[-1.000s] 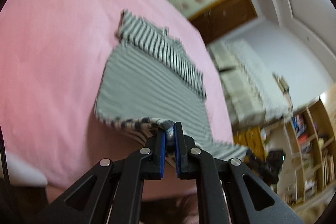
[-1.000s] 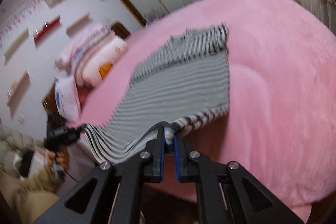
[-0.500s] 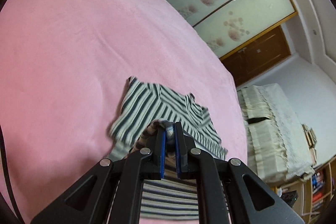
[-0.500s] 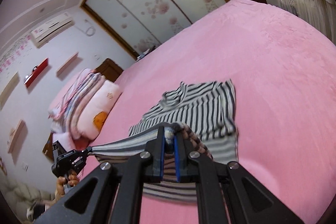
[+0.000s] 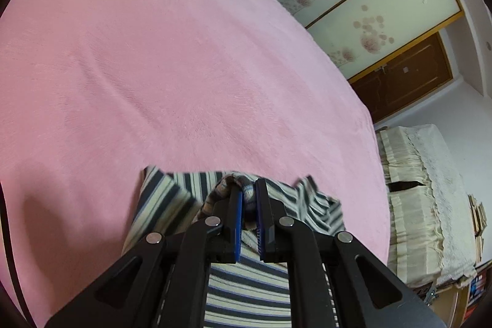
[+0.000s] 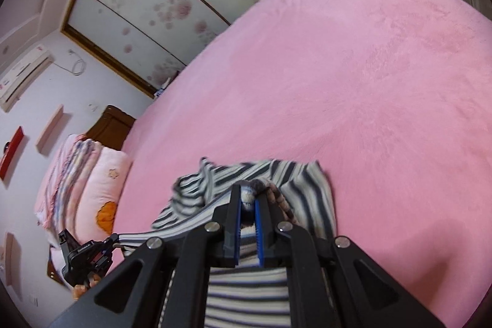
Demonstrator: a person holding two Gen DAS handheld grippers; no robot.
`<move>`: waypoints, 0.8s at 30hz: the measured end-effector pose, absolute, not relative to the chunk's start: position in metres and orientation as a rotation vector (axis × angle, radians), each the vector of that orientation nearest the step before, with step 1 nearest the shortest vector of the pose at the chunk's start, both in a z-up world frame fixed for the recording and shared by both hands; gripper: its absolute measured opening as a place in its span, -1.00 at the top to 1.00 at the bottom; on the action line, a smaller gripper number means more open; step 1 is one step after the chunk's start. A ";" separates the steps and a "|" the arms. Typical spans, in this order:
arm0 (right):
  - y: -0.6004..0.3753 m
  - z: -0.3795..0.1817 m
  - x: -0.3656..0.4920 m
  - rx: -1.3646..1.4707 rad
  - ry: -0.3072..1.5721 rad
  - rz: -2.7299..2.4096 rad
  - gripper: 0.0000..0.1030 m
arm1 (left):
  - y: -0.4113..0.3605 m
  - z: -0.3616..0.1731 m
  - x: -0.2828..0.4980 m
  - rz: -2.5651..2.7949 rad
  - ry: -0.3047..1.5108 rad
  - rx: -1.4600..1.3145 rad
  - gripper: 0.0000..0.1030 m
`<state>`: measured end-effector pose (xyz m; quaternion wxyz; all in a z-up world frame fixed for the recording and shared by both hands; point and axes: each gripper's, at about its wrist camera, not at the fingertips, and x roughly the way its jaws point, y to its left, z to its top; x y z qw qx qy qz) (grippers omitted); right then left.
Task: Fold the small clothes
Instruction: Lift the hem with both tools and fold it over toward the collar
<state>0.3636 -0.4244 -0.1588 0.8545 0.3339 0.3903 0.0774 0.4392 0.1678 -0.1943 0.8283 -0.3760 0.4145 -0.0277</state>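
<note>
Both pairs of jaws are pinching bunched fabric of the striped garment (image 5: pixel 246 282): the left gripper (image 5: pixel 248 205) has a rolled hem wedged between its blue ribbed pads, and the right gripper (image 6: pixel 248 202) clamps a similar soft wad of cloth. This small knit top, banded in dark and cream stripes, lies partly doubled over on the bed (image 5: pixel 184 66), its lifted edge stretched taut between the two tools above the rumpled lower layer. A plush, fuzzy pink blanket covers the wide bed. In the right wrist view, a soft pink pillow (image 6: pixel 101 183) with an orange print sits at the headboard end.
</note>
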 end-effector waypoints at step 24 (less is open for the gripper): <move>-0.425 -0.208 0.438 0.792 0.857 0.090 0.86 | 0.169 -0.260 0.486 0.037 0.856 -0.979 0.89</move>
